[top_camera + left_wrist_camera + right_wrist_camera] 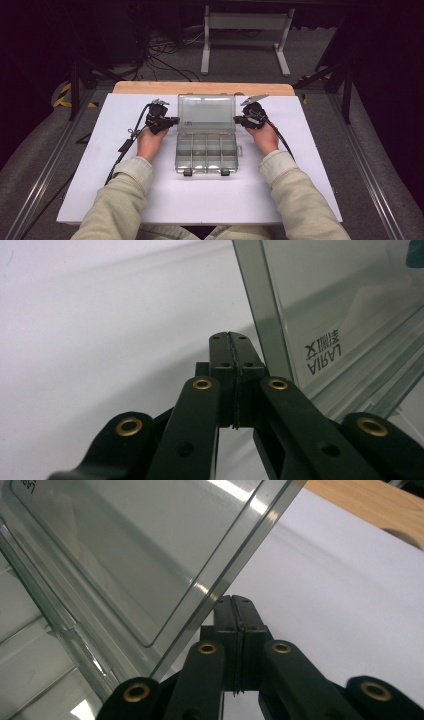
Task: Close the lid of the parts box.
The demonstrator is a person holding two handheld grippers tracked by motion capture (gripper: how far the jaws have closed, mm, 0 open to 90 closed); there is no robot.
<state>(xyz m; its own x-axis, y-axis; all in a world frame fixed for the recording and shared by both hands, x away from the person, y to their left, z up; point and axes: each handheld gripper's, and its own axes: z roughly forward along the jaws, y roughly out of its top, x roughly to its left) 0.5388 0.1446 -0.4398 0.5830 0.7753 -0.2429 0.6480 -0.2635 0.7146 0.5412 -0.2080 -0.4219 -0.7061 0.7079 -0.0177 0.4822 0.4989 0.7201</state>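
Note:
A clear plastic compartment box (pixel 206 152) sits open in the middle of the white board, its lid (pixel 206 113) raised at the back. My left gripper (pixel 175 120) is shut with nothing between its jaws, its tip against the lid's left edge. In the left gripper view the closed jaws of the left gripper (pixel 231 337) stand beside the lid's edge (pixel 260 310). My right gripper (pixel 236 120) is also shut and empty, at the lid's right edge. The right gripper view shows the right gripper (pixel 234 600) just under the lid's rim (pixel 235 560).
The white board (pixel 100 170) lies on a wooden table (pixel 200 88). The box's several compartments look empty. Cables trail from both grippers toward the person. A metal frame (pixel 245 35) stands on the floor beyond the table.

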